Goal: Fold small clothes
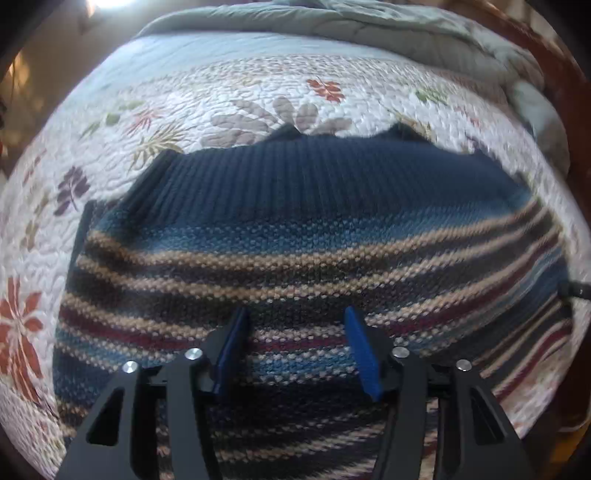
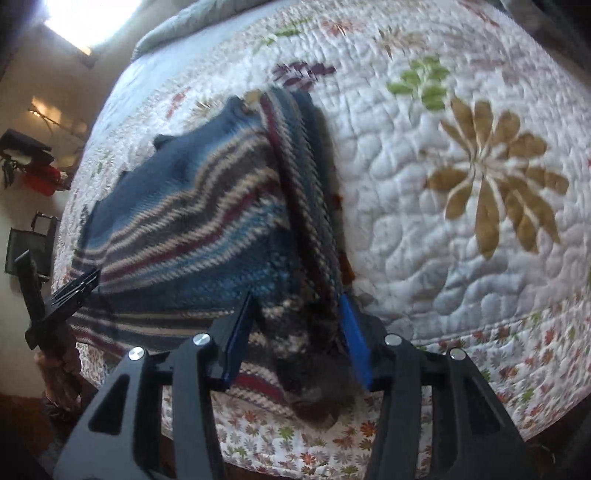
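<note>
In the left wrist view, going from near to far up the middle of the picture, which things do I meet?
left gripper → striped sweater → floral quilt → grey-green blanket.

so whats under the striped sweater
The floral quilt on the bed lies under the striped sweater and shows all around it. Whether anything else sits beneath the knit cannot be seen; the sweater covers that patch.
</note>
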Available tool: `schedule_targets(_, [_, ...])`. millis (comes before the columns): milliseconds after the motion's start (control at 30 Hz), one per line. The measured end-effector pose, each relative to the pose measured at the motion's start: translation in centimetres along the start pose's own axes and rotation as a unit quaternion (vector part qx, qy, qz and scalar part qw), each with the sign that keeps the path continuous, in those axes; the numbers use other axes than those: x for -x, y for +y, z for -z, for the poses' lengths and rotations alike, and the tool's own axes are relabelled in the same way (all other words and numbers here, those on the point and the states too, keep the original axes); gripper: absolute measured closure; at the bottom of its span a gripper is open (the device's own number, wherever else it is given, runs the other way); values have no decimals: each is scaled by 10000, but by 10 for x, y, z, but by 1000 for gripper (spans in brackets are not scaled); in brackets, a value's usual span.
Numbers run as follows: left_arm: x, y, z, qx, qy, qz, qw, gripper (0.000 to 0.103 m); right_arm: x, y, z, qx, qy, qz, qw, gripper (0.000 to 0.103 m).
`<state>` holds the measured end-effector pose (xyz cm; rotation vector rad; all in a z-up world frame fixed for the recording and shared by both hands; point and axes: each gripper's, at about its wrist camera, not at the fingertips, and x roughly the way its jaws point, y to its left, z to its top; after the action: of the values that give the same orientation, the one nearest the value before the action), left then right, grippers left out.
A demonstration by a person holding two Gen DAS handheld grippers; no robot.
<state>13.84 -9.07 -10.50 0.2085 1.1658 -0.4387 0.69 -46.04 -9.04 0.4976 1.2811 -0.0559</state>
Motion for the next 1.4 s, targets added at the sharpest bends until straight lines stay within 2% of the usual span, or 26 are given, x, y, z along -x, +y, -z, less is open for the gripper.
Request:
schedule_targets(100, [0,2,-1,2,24,18,10000,46,-25,-7,6,-148,139,37,9998,50])
schedule_targets(233, [-1,10,-1,81,-16,300,9995,46,-28,-4,10,-226,11,77,9997,49])
schedule_targets(400, [-3,17,0,162,-38,566,9983,44,-25,1,14,-385,-9,-46,9992,67])
schedule_targets(633, [-5,16,0,149,-71,604,9980,42,-19,-4,15,-939,-47,-256,9952,82])
schedule_targets(767, [-5,18,0,122,-143,696,9974,39,2,2,16,-1192,-181,-391,9919,86])
schedule_targets(967, [6,26,2,261,-273,852,9956,39,35,35,16,-1016,-426,-451,9929,87])
schedule_targets(1000, [9,27,2,281,-329,799,9959,40,39,45,14,-930,-455,-425,9937,88])
schedule_targets(1067, [16,31,4,274,-489,440,9975,40,42,61,11,-777,-497,-341,9952,88])
schedule_targets(1133, [13,35,4,147,-595,-85,9981,39,45,79,10,-597,-537,-284,9964,88])
schedule_targets(1167, [2,35,4,101,-491,-307,9983,37,46,85,10,-554,-539,-281,9966,88])
schedule_targets(1200, [-16,37,2,133,-295,-284,9991,32,46,91,9,-506,-536,-282,9969,88])
schedule_targets(1400, [-7,46,0,373,-272,80,9989,34,53,117,4,-478,-609,-330,9965,88])
